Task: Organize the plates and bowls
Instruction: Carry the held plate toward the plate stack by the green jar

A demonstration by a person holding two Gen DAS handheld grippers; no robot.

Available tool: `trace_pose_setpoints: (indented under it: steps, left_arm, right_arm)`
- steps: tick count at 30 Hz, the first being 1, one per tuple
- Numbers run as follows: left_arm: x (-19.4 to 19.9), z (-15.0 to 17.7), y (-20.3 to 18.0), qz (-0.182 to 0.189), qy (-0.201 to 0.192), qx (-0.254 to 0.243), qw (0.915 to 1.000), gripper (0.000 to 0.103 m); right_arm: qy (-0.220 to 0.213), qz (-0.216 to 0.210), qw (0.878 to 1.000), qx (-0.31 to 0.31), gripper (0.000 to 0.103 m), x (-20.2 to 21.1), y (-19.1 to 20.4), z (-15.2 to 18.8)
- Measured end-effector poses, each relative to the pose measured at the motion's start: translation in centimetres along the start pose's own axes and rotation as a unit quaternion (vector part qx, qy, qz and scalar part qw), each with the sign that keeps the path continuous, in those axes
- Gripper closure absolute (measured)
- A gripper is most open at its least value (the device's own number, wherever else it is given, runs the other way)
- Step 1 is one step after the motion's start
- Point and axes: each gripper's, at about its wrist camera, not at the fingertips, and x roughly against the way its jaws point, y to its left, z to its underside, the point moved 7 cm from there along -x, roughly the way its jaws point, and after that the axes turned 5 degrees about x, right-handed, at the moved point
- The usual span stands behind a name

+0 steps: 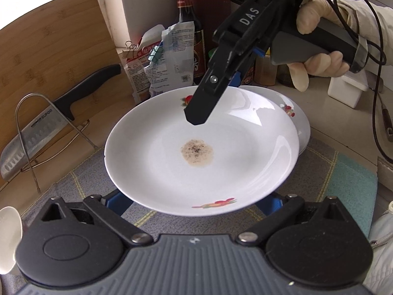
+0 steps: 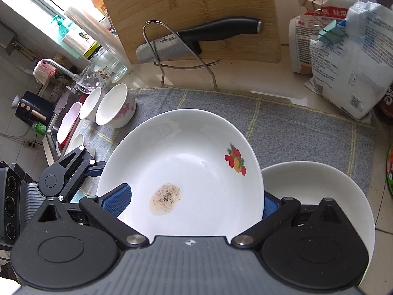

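A white plate [image 1: 201, 147] [image 2: 186, 152] with fruit prints and a brown stain in its middle tilts over a grey checked cloth [image 1: 343, 184] [image 2: 307, 127]. One edge overlaps a second white plate [image 1: 303, 125] [image 2: 319, 196]. My left gripper [image 1: 194, 198] is open, both blue pads tucked under the stained plate's near rim. My right gripper [image 1: 216, 95] [image 2: 194, 204] is open too. It straddles the opposite rim, one finger above the plate and one below. Two white bowls [image 2: 115, 109] stand at the cloth's far left corner.
A cleaver [image 1: 36, 135] [image 2: 172, 41] in a wire rack leans on a bamboo board [image 2: 186, 5]. Clipped food bags [image 1: 159, 61] [image 2: 343, 56], a sauce bottle [image 1: 189, 24] and jars line the back wall. A sink [image 2: 63, 127] holding more dishes lies beyond the bowls.
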Motion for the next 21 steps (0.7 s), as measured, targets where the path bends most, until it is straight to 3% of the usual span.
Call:
trace_pose_setpoints:
  steps: [21]
  left_arm:
    - [-3.5, -1.7, -4.2, 0.057, 0.016, -0.048, 0.9971, 0.001]
  right_arm:
    - [-0.027, 0.031, 0.997, -0.066, 0.000, 3.0, -4.5, 4.4]
